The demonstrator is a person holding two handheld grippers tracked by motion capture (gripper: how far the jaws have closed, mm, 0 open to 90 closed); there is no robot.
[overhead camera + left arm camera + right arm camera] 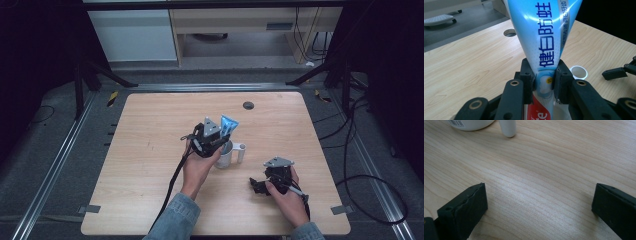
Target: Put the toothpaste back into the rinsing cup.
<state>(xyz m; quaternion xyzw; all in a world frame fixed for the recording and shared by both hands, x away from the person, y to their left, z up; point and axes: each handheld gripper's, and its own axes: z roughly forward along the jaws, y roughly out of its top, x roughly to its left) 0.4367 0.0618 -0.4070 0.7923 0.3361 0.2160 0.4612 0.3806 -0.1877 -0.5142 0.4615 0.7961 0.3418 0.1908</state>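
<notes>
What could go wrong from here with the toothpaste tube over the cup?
1. The left hand-held gripper is shut on the blue and white plastic toothpaste tube near its lower, narrow part; the wide crimped end towers above, so the tube might tilt or slip.
2. The white plastic cup with a side holder stands loose on the light wooden table; a sideways nudge could tip it, since the right hand-held gripper is open and apart from it.

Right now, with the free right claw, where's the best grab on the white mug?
Probably the handle: it juts from the white mug toward the open right claw. Come from that side, jaws straddling it. The left claw holds the toothpaste tube over the rim, blocking the top.
</notes>
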